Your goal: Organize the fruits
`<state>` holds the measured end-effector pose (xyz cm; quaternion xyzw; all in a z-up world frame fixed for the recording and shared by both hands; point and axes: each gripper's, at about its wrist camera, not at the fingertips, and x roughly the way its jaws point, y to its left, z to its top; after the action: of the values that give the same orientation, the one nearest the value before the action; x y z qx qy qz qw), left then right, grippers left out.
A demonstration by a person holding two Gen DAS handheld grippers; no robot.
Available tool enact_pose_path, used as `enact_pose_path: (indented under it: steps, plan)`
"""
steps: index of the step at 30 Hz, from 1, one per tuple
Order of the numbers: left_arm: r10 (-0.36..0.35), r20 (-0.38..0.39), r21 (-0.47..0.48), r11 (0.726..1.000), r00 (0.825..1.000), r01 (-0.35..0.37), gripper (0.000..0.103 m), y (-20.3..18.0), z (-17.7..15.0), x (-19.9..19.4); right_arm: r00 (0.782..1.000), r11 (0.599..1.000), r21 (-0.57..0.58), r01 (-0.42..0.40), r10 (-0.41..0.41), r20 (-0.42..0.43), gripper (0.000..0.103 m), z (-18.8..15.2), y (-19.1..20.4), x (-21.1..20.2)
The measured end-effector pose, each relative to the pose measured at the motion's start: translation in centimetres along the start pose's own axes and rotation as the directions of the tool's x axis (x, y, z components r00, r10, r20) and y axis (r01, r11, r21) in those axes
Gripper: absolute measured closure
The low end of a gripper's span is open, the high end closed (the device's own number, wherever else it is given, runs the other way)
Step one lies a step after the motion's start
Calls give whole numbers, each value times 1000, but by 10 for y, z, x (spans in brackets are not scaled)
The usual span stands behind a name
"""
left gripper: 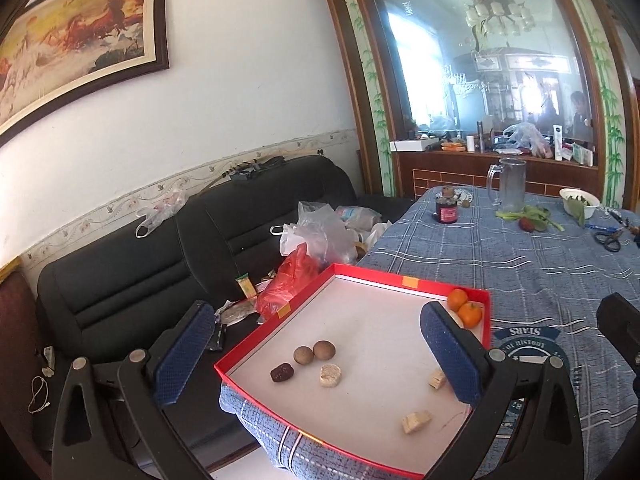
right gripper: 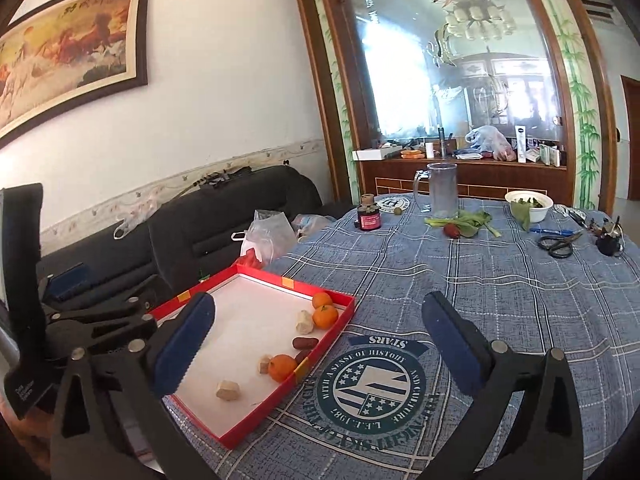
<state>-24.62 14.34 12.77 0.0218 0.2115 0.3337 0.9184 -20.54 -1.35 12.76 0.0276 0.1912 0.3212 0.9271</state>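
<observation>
A red tray (left gripper: 280,314) with a white floor sits at the table's left edge. It holds two brown round fruits (left gripper: 314,352), a dark date (left gripper: 282,373), pale chunks (left gripper: 330,376) and two oranges (left gripper: 464,307) in the far right corner. My left gripper (left gripper: 316,320) hovers open over the tray, with nothing between its blue pads. In the right wrist view the tray (right gripper: 256,420) also shows a third orange (right gripper: 282,367) and reddish dates (right gripper: 305,343) along its right wall. My right gripper (right gripper: 318,304) is open and empty above the tray's right rim and the tablecloth.
A blue checked tablecloth (right gripper: 480,280) covers the table. Further back stand a glass mug (right gripper: 440,190), a small dark bottle (right gripper: 369,214), a white bowl (right gripper: 528,204), leafy greens with a red fruit (right gripper: 452,230) and scissors (right gripper: 558,244). A black sofa with plastic bags (left gripper: 316,236) lies left.
</observation>
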Motion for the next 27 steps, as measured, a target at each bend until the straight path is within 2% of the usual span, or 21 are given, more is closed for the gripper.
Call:
enact_pose_path:
  steps: [5, 11, 27]
  plan:
    - [-15, 2, -18, 1000, 1000, 15, 0, 3, -1, -9, 1000, 998, 63, -19, 19, -1, 0, -3, -11, -5]
    - [-24, -46, -45, 999, 999, 22, 0, 10, -6, -4, 1000, 995, 96, -11, 10, 17, 0, -3, -13, -11]
    - [-31, -73, -71, 997, 997, 25, 0, 29, -21, 1, 999, 999, 44, -23, 25, -29, 0, -13, 16, 1]
